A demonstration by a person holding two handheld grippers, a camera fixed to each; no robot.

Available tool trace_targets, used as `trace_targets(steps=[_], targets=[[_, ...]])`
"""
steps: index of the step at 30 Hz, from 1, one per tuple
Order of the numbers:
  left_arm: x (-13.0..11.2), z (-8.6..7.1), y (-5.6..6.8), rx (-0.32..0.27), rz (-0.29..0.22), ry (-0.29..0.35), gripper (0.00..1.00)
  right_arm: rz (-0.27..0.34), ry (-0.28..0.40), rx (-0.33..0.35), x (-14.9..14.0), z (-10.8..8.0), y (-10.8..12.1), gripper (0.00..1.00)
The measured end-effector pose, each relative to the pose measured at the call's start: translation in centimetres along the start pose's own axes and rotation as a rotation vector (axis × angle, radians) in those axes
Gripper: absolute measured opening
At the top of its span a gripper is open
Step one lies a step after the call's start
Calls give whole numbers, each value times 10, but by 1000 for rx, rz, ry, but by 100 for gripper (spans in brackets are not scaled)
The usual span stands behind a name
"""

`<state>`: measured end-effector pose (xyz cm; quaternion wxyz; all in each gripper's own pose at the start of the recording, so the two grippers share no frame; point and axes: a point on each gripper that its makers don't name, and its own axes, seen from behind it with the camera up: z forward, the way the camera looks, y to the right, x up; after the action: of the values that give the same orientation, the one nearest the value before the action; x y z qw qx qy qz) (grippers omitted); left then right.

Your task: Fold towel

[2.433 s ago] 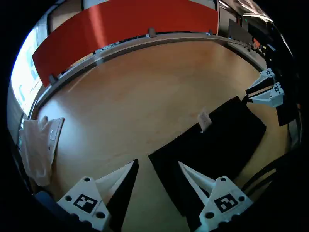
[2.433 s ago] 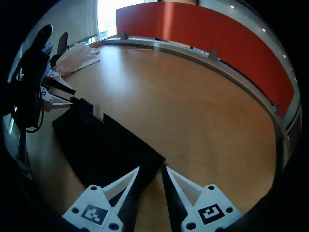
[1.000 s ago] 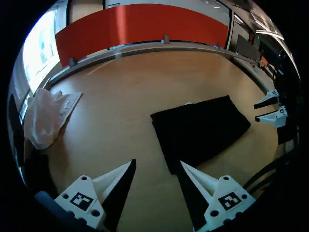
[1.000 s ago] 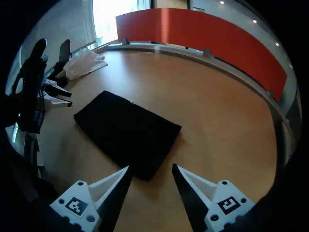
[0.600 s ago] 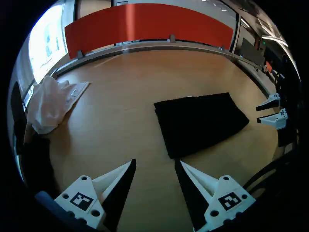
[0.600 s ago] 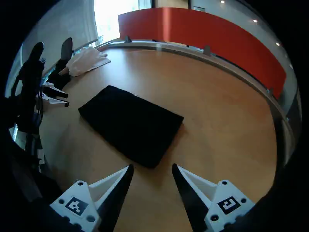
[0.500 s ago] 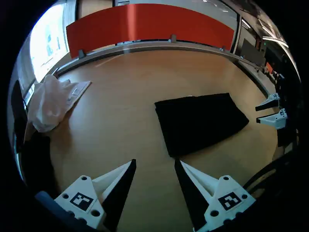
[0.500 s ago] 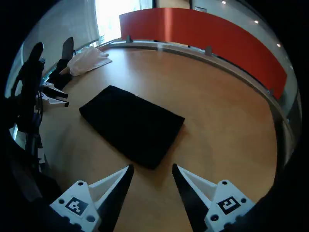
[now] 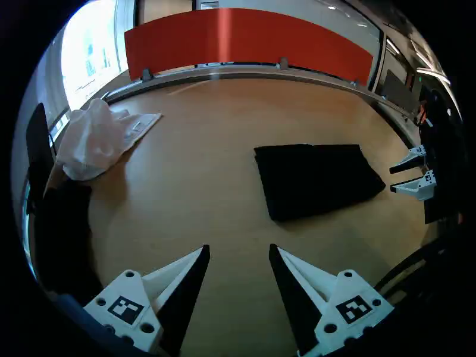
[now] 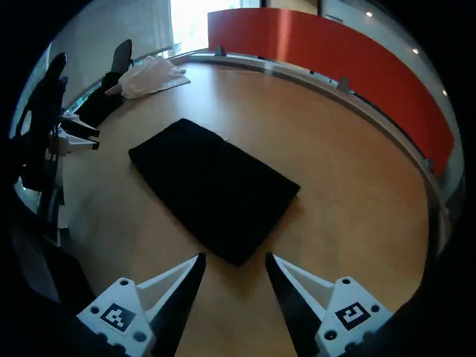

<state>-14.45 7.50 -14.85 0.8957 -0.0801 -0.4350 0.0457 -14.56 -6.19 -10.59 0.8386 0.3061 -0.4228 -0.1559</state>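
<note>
- Since 2.4 s ago we see the left gripper (image 9: pixel 238 249) and the right gripper (image 9: pixel 394 180) pull back. Both were down at the towel (image 9: pixel 318 178); now it lies alone, a flat folded rectangle. We judge this fold laid and released.
- Left gripper view: left gripper is spread and empty, over bare table (image 9: pixel 178 196). Towel is ahead and to the right, well apart from its tips. Right gripper sits just beside the towel's right end, fingers parted, not touching.
- Count: one towel, one white cloth heap (image 9: pixel 92 140) at the table's left edge, two grippers.
- Right gripper view: right gripper (image 10: pixel 235 256) is released, tips near the towel's (image 10: pixel 214 190) closest corner. Left gripper (image 10: pixel 97 140) sits off to the left, parted, clear of the cloth.
- Count: one towel, one white cloth heap (image 10: pixel 152 77), two grippers.
</note>
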Motion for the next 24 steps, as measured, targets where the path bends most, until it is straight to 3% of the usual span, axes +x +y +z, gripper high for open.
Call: trace_targets(steps=[11,19,24], targets=[[-20,-18,-12,36,-52,-10,73,-69,-40,27,-8,13,2,75],[-27,-27,-15,48,-72,-11,73,-115,-69,41,-15,22,4,55],[-29,-30,-18,55,-76,-11,73,-132,-80,47,-16,25,5,50]])
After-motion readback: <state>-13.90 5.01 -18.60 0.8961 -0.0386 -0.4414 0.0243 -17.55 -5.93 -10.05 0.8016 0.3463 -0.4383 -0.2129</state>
